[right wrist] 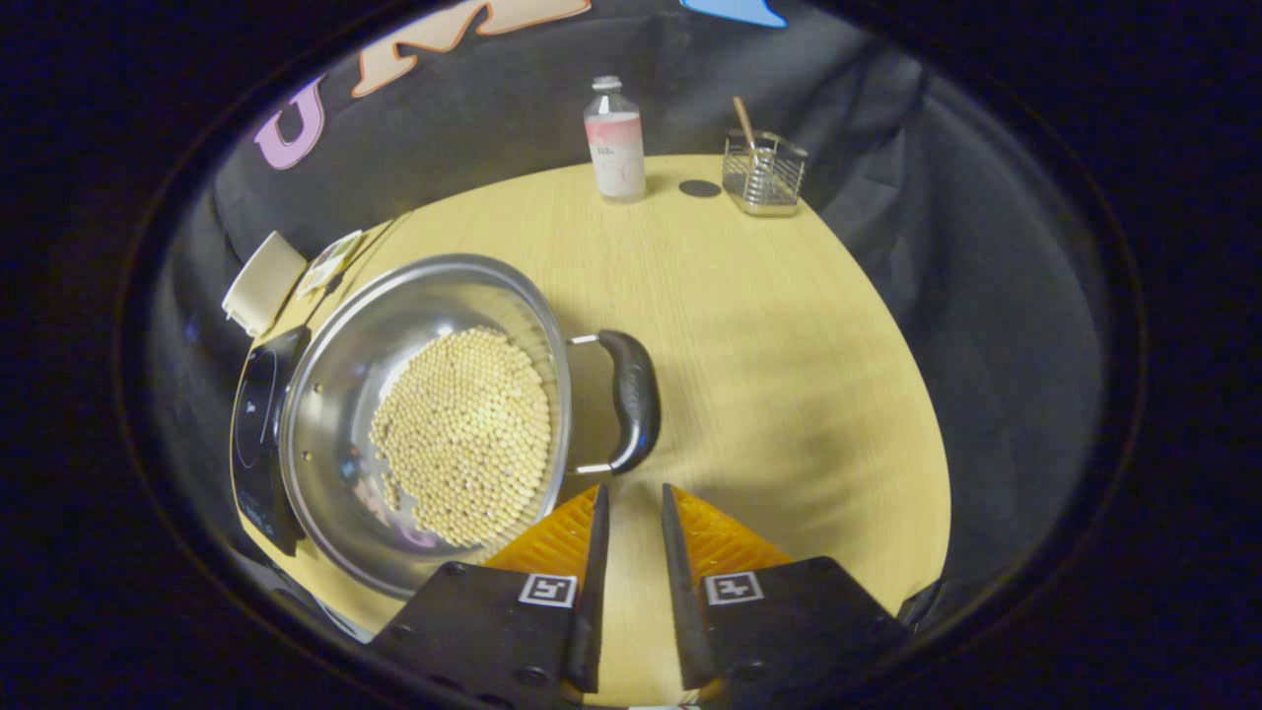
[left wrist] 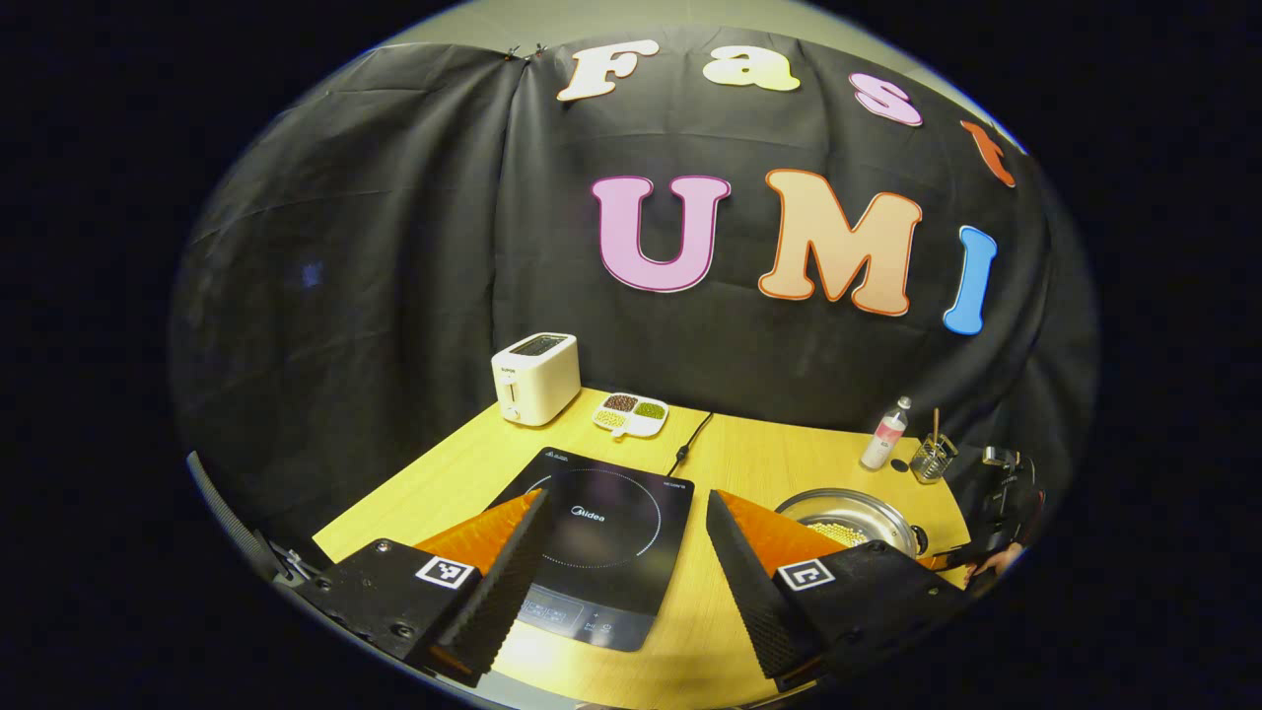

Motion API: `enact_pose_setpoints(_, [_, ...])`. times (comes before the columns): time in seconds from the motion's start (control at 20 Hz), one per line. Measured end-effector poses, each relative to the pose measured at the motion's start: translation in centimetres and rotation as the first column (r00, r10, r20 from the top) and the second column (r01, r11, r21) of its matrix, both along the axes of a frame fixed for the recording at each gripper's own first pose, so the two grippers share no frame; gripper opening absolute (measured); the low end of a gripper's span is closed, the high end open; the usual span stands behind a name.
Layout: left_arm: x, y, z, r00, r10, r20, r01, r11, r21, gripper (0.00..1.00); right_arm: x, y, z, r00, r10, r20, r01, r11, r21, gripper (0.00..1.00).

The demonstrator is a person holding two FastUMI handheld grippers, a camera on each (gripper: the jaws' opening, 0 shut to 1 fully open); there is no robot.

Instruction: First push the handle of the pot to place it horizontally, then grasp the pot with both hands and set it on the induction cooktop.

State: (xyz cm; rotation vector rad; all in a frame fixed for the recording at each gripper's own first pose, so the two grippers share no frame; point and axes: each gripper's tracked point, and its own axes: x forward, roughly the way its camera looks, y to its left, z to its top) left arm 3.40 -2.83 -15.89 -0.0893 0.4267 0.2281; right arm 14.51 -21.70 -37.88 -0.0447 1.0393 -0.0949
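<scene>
The right tool (right wrist: 631,493), nearly closed and holding nothing, sits just behind the pot (right wrist: 424,414) handle (right wrist: 631,399), which runs crossways ahead.

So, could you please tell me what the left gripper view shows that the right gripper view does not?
The left gripper view alone gives the induction cooktop's whole top, its cable and the toaster's front. The right gripper view alone gives the pot's black handle, near its own tool. Both share the pot of beans, the bottle and the wire holder.
</scene>
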Motion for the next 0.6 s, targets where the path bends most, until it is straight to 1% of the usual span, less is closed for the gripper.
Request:
enact_pose_setpoints(0.05, [0.4, -0.3, -0.3, 1.000, -0.009, -0.005, 0.009, 1.000, 0.003, 0.96, -0.4, -0.4, 0.2, 1.000, -0.002, -0.016, 0.002, 1.000, 0.007, 0.27])
enact_pose_setpoints(0.1, [0.9, -0.7, -0.8, 1.000, -0.021, -0.015, 0.021, 1.000, 0.001, 0.96, -0.8, -0.7, 0.0, 0.999, -0.005, -0.031, 0.006, 1.000, 0.021, 0.36])
enact_pose_setpoints(0.15, [1.6, -1.2, -1.4, 0.999, -0.034, -0.025, 0.034, 0.999, -0.004, 0.96, -0.8, -1.0, 0.1, 0.999, -0.015, -0.039, 0.017, 0.999, 0.041, 0.36])
enact_pose_setpoints(0.2, [2.2, -1.6, -2.0, 0.998, -0.046, -0.038, 0.046, 0.999, -0.012, 0.96, -0.8, -1.2, 0.2, 0.998, -0.032, -0.050, 0.035, 0.997, 0.069, 0.48])
enact_pose_setpoints(0.25, [2.6, -2.0, -2.7, 0.997, -0.056, -0.049, 0.056, 0.998, -0.018, 0.96, -0.8, -1.4, 0.4, 0.997, -0.048, -0.058, 0.053, 0.995, 0.087, 0.56])
enact_pose_setpoints(0.3, [3.2, -2.5, -3.3, 0.996, -0.067, -0.062, 0.066, 0.998, -0.024, 0.96, -0.9, -1.5, 0.6, 0.995, -0.068, -0.066, 0.075, 0.991, 0.111, 0.73])
enact_pose_setpoints(0.4, [4.4, -3.9, -5.0, 0.990, -0.102, -0.094, 0.098, 0.994, -0.048, 0.96, -0.5, -1.5, 1.4, 0.993, -0.093, -0.069, 0.104, 0.981, 0.164, 0.89])
enact_pose_setpoints(0.45, [5.1, -4.7, -5.8, 0.986, -0.122, -0.113, 0.115, 0.991, -0.067, 0.96, -0.2, -1.4, 2.0, 0.993, -0.097, -0.065, 0.108, 0.976, 0.189, 0.90])
enact_pose_setpoints(0.5, [5.7, -5.3, -6.7, 0.982, -0.137, -0.129, 0.126, 0.988, -0.090, 0.96, 0.3, -1.1, 2.6, 0.994, -0.099, -0.056, 0.108, 0.972, 0.210, 0.99])
enact_pose_setpoints(0.6, [6.9, -6.6, -8.2, 0.974, -0.167, -0.152, 0.144, 0.978, -0.151, 0.97, 1.2, -0.7, 3.8, 0.995, -0.093, -0.042, 0.101, 0.965, 0.241, 0.99])
